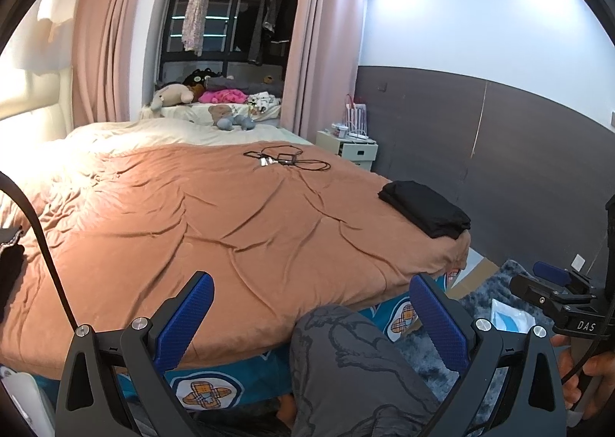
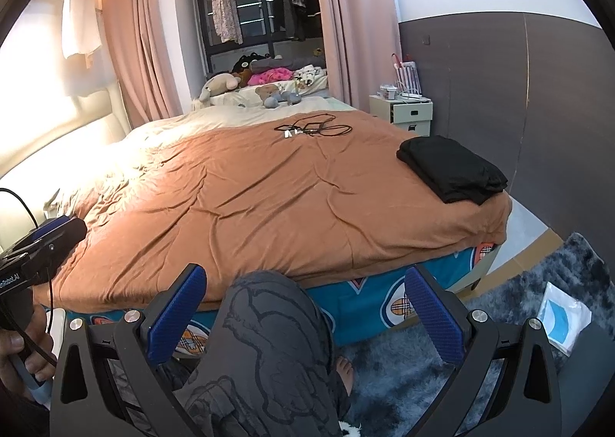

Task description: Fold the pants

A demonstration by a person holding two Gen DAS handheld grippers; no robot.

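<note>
A folded black pair of pants (image 1: 426, 208) (image 2: 453, 168) lies on the orange-brown bed cover (image 1: 230, 225) (image 2: 269, 198), near the bed's right front corner. My left gripper (image 1: 317, 318) is open and holds nothing, hovering at the bed's front edge, well short of the pants. My right gripper (image 2: 307, 308) is likewise open and holds nothing at the front edge. Each gripper also shows at the edge of the other's view, as the right gripper (image 1: 553, 291) and the left gripper (image 2: 42, 241). A person's knee in grey printed trousers (image 1: 346, 368) (image 2: 269, 341) sits below the fingers. Dark cloth (image 1: 9, 264) shows at the left edge.
A tangle of black cables (image 1: 286, 160) (image 2: 313, 128) lies far back on the cover. Plush toys (image 2: 230, 83) sit behind it. A white nightstand (image 2: 401, 112) stands against the grey wall. A white bag (image 2: 563, 316) rests on the grey shaggy rug (image 2: 442, 360).
</note>
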